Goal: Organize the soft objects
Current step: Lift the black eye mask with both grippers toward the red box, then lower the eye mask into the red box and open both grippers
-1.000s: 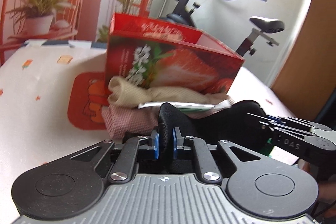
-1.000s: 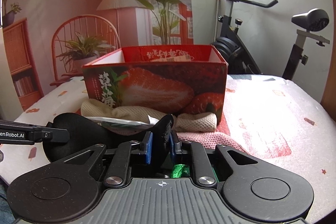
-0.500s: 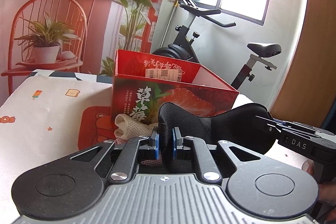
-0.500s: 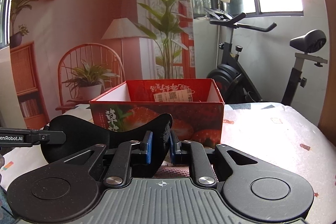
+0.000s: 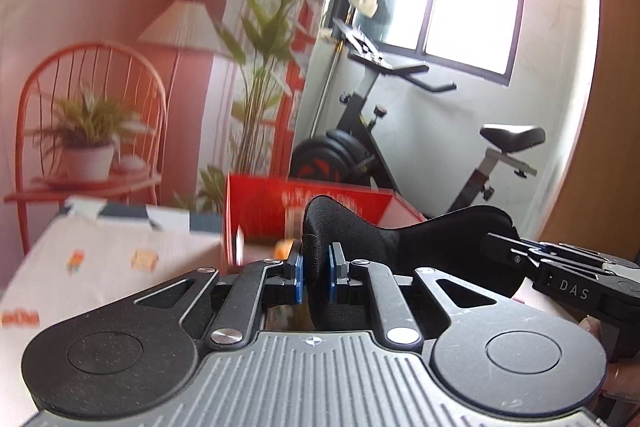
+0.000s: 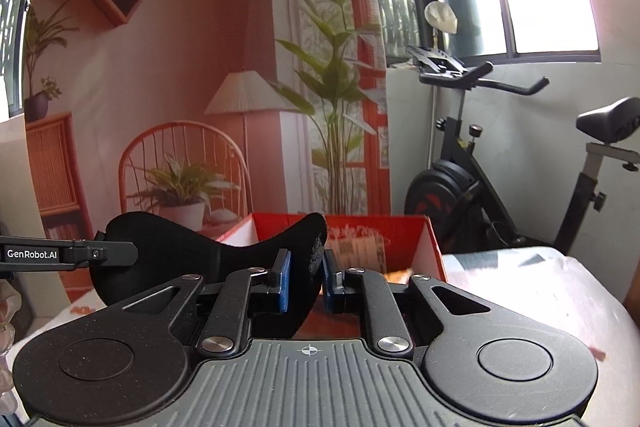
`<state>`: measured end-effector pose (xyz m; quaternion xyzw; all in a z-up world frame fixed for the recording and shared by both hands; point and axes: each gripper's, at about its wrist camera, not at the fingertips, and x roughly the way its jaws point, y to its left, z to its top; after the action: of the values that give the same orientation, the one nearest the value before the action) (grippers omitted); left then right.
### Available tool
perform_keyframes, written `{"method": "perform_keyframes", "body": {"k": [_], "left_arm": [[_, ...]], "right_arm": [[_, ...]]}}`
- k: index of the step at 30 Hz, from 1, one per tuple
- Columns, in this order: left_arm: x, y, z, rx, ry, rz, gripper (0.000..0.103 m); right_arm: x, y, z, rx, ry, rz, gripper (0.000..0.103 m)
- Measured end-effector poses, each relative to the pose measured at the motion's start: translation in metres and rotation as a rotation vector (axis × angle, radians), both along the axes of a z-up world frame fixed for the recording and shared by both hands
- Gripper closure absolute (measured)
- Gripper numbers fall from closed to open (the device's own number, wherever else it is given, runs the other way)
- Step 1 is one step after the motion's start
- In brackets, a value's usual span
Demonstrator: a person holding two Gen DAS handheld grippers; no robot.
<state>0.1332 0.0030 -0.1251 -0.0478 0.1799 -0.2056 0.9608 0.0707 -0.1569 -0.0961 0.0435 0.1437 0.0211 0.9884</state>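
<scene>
a red open-topped cardboard box (image 6: 432, 251) sits on the table just beyond both tongs. a soft black curved eye mask (image 5: 424, 247) stretches in the air between them. the left tongs (image 5: 316, 273) pinch one end of it, the right tongs (image 6: 306, 281) pinch the other, both narrowly closed on the fabric.

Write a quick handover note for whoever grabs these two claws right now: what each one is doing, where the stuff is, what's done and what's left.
Left claw: shut on one end of the black eye mask.
Right claw: shut on the other end, mask stretched between both.
Mask is held in the air in front of the open red strawberry box on the table.
Done: mask picked up.
Left: probably put it into the box and release; other soft items aren't in view now.
</scene>
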Motion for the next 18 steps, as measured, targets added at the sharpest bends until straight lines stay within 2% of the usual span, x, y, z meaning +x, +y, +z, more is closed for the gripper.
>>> {"method": "perform_keyframes", "body": {"k": [9, 14, 18], "left_arm": [[0.033, -0.018, 0.024, 0.045, -0.036, 0.019, 0.090], [0.059, -0.026, 0.029, 0.081, -0.042, 0.023, 0.090], [0.087, -0.031, 0.029, 0.077, -0.004, 0.042, 0.090]], "right_arm": [[0.046, -0.002, 0.034, -0.100, -0.041, 0.025, 0.089], [0.076, -0.007, 0.040, -0.128, -0.030, 0.012, 0.089], [0.103, -0.009, 0.038, -0.128, -0.014, 0.001, 0.089]]}}
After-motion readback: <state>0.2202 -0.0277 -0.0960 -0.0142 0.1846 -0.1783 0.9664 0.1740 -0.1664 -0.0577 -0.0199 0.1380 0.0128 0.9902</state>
